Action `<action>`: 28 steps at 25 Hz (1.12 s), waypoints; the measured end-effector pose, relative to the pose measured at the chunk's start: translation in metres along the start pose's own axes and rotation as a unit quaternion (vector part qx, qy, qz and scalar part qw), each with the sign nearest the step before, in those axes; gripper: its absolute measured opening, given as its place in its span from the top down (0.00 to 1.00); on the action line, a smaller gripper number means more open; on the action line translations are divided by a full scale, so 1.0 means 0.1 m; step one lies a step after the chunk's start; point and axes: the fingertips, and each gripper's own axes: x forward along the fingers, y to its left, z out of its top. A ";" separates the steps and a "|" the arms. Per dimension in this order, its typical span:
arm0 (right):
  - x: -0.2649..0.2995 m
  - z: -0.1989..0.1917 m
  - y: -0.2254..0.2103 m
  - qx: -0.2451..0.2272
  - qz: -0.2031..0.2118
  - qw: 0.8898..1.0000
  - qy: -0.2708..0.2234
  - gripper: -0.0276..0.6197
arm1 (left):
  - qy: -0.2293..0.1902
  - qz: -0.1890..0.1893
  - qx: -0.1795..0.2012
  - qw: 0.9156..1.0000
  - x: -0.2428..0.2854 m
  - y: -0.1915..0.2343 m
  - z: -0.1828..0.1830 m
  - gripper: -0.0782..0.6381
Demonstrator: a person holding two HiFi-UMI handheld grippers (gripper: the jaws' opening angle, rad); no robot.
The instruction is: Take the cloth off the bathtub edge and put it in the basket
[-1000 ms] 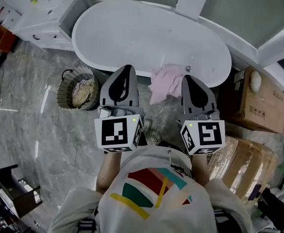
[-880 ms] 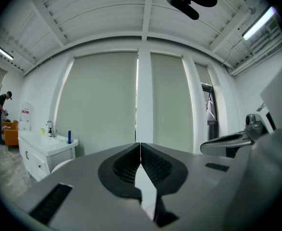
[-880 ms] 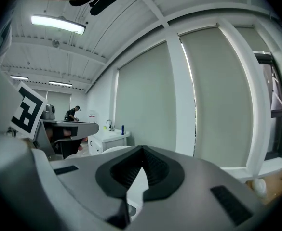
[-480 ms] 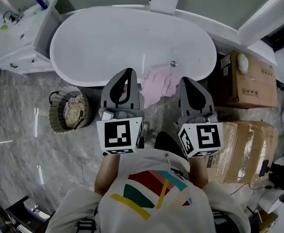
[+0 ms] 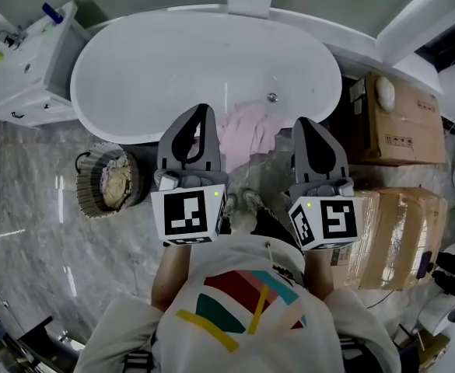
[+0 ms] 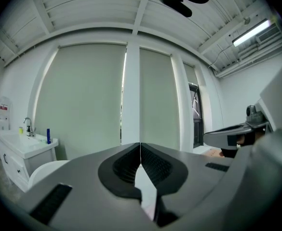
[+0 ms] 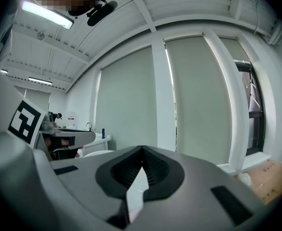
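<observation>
With the bathtub [image 5: 173, 61] now squarer ahead, the left hand-held gripper [image 5: 201, 109] and right hand-held gripper [image 5: 304, 120], both closed and empty, approach the cloth [image 5: 246, 130] on its near rim; next, one must open.

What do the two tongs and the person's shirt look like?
Left tongs and right tongs are grey tapered shells with black ribbed pads. Each carries a white cube with black square markers. The shirt is white with red, teal and yellow stripes.
</observation>
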 end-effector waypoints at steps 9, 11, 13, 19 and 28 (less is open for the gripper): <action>0.05 0.05 -0.27 0.013 0.001 1.000 -0.008 0.94 | 0.005 0.006 0.000 1.000 0.14 -0.18 0.06 0.86; 0.06 0.04 -0.30 0.012 0.005 1.000 -0.008 0.94 | 0.008 0.007 0.001 1.000 0.18 -0.20 0.04 0.86; 0.08 0.04 -0.33 0.009 0.009 1.000 -0.008 0.94 | 0.010 0.009 0.002 1.000 0.22 -0.22 0.02 0.86; 0.21 0.13 -0.43 0.004 0.017 1.000 -0.022 0.94 | 0.013 -0.004 0.002 1.000 0.39 -0.27 0.00 0.86; 0.66 -0.05 -0.58 -0.007 0.039 0.999 -0.016 0.77 | 0.039 -0.020 -0.018 0.999 0.81 -0.21 -0.39 0.84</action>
